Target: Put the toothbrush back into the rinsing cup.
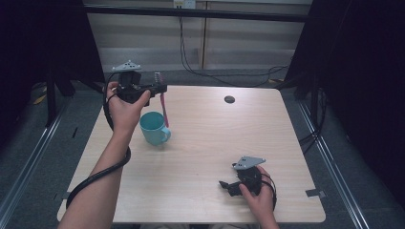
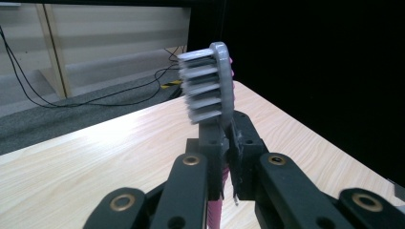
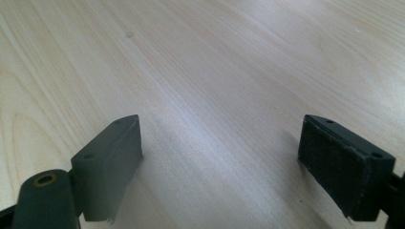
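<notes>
Now, done: left gripper (image 2: 224, 157) is pinching the toothbrush (image 2: 210, 86) above the cup (image 1: 154, 128).
Left: lowering it in.
Right gripper (image 3: 219, 157): resting, jaws spread.

Toothbrush (image 2: 210, 86): handle mostly hidden behind the left gripper (image 2: 227, 143) jaws clamped on its neck, pink lower end cut off by the bottom edge in the left gripper view. High view: bristles above that gripper too small to resolve; handle tip just in front of the teal cup (image 1: 154, 128), can't tell if it's inside. Right gripper (image 3: 219, 157): both jaws cropped at the bottom edge.
</notes>
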{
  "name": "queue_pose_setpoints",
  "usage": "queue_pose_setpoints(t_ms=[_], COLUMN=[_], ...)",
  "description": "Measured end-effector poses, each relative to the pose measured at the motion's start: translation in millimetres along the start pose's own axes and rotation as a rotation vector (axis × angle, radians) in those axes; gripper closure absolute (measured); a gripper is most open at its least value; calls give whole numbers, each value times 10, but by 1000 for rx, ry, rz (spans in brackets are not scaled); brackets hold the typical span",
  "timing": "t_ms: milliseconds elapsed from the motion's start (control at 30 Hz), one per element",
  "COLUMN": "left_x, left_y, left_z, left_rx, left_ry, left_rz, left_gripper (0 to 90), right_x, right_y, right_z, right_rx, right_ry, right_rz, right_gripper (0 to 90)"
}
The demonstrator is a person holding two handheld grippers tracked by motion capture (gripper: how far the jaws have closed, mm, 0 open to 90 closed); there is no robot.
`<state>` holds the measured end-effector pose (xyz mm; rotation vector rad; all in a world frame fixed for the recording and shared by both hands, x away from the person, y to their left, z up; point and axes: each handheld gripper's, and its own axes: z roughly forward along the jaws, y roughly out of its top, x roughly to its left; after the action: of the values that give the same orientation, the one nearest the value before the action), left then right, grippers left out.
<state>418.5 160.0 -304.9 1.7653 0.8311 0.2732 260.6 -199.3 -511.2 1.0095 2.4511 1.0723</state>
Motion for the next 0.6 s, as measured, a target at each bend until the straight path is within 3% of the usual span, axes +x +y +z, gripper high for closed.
queue_pose_setpoints(t_ms=[600], left_x=[177], left_y=[6], left_z=[-2], left_rx=[9], left_ry=[49], left_rz=[12], left_gripper=[855], right_x=[1], right_y=[0], right_z=[0], right_rx=[0], right_ry=[0], right_rz=[1], right_gripper=[144])
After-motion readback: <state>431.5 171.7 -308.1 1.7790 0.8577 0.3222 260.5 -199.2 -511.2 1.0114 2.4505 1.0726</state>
